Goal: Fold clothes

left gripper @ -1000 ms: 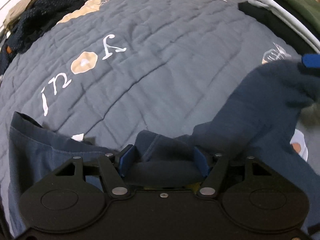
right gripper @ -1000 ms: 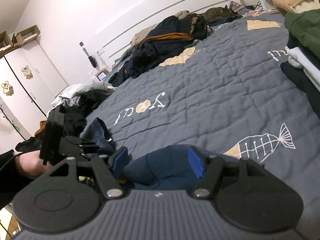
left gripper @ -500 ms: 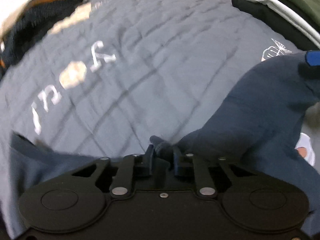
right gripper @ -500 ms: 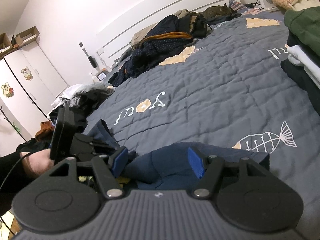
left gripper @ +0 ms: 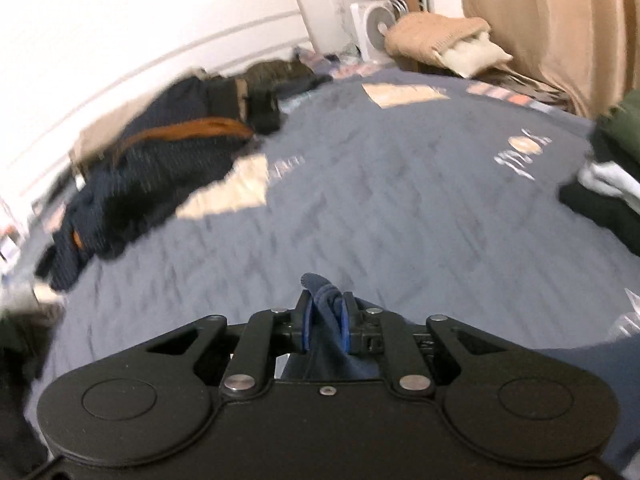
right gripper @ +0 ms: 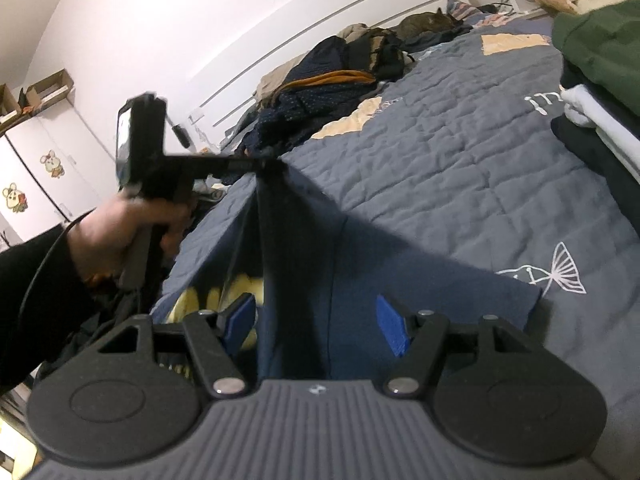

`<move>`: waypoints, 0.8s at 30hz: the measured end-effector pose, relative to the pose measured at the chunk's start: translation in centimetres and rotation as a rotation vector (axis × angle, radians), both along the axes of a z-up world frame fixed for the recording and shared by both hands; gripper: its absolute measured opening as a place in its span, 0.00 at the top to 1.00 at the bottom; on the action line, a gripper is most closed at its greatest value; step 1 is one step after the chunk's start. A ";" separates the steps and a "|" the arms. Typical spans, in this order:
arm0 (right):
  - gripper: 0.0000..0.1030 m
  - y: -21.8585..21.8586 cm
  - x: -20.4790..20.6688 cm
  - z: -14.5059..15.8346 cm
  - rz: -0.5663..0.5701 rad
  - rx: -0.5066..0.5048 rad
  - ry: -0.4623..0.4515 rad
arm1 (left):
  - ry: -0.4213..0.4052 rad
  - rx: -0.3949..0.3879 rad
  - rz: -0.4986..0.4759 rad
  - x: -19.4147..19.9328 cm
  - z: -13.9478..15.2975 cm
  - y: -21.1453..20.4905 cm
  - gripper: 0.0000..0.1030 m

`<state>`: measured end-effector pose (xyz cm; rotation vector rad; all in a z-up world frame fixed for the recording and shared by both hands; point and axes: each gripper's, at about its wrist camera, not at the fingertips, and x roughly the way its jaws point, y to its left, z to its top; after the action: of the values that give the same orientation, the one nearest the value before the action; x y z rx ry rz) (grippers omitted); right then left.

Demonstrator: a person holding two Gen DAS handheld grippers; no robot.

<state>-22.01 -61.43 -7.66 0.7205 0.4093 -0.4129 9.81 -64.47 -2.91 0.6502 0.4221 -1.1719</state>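
Note:
A dark navy garment [right gripper: 360, 256] lies on the grey quilted bedspread [right gripper: 460, 152], with one corner lifted up off the bed. My left gripper [left gripper: 325, 322] is shut on that corner, and a fold of navy cloth [left gripper: 320, 292] pokes out between its blue pads. In the right wrist view the same left gripper [right gripper: 269, 162] is held high by a hand [right gripper: 116, 236], and the cloth hangs from it like a tent. My right gripper [right gripper: 316, 326] stands open low over the garment, blue pads wide apart, with cloth below and between them but not pinched.
A heap of dark unfolded clothes [right gripper: 328, 92] lies near the headboard. Folded garments, green, white and black, are stacked at the right edge [right gripper: 600, 80]. A fan [left gripper: 380, 28] and a beige bundle [left gripper: 436, 40] stand beyond the bed's far corner. Wardrobe doors [right gripper: 36, 184] are on the left.
My left gripper shut on the navy cloth and rose sharply, pulling the corner up off the bed. My right gripper stayed open and low.

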 end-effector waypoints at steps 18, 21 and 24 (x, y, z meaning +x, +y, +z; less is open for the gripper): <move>0.36 -1.7 -0.7 -1.2 -0.059 0.014 0.032 | 0.055 -0.096 0.246 4.5 0.2 0.3 0.52; 0.36 -1.4 -0.5 -1.3 -0.047 0.004 0.046 | 0.111 -0.123 0.238 3.4 1.1 5.1 0.47; 0.36 -1.2 -0.3 -1.4 -0.036 -0.008 0.064 | 0.145 -0.147 0.230 1.6 1.7 10.9 0.47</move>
<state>-22.34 -62.66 -9.01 0.7094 0.4551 -0.4725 11.37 -53.59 -1.21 0.3795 0.5136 -1.0225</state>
